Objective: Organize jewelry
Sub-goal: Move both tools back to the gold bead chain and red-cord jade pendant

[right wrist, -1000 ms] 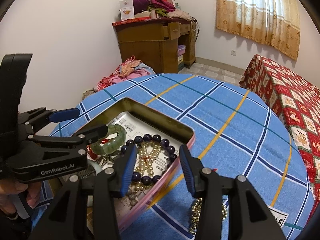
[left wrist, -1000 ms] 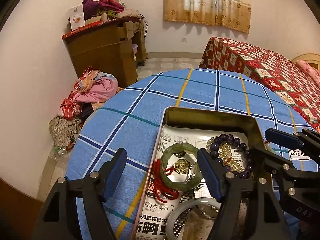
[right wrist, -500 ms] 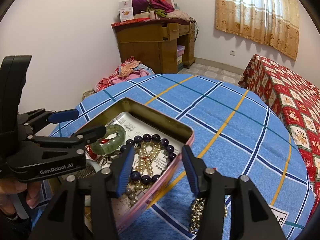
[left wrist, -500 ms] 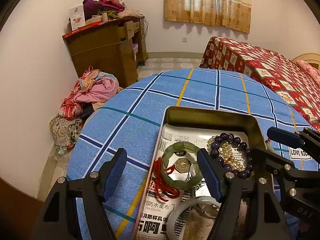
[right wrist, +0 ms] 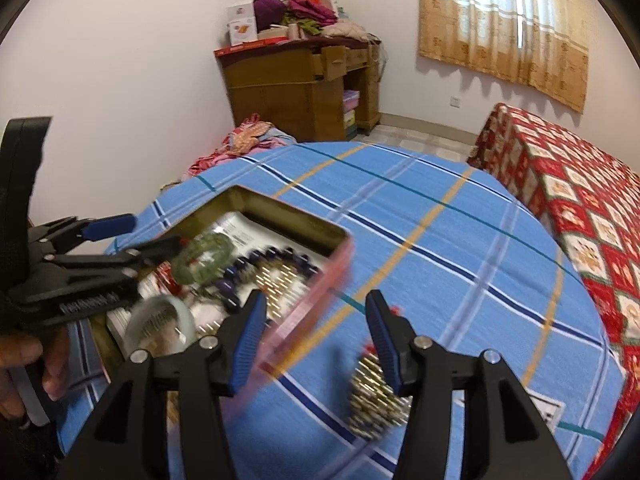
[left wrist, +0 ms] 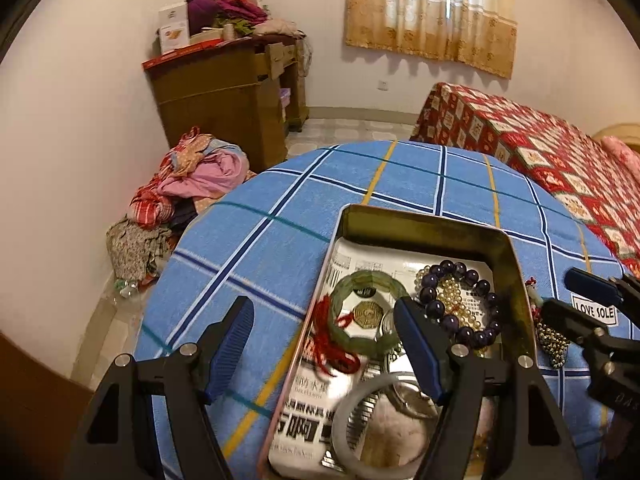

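Two grippers hang over a round table under a blue plaid cloth, on which a shallow metal tin lined with printed paper holds most of the jewelry. Farthest left, the left gripper stands wide open with nothing between its blue pads: one finger is over bare cloth, the other over the tin's middle. Inside the tin, from left to right, lie a red cord tassel, a green jade bangle ringed around an octagonal gold pendant, and a dark purple bead bracelet circling a heap of small pearl beads. Nearer the camera a pale, translucent bangle rests on a metal watch band. Right of the tin, outside its wall, a string of gold beads lies on the cloth beside a white label reading LOVE SOLE. The right gripper hovers there, its jaws opening and holding nothing; in its blurred view one finger is over the tin's pink outer edge and the other just above the gold beads, with bare cloth between them. A hand grips the left tool's handle.
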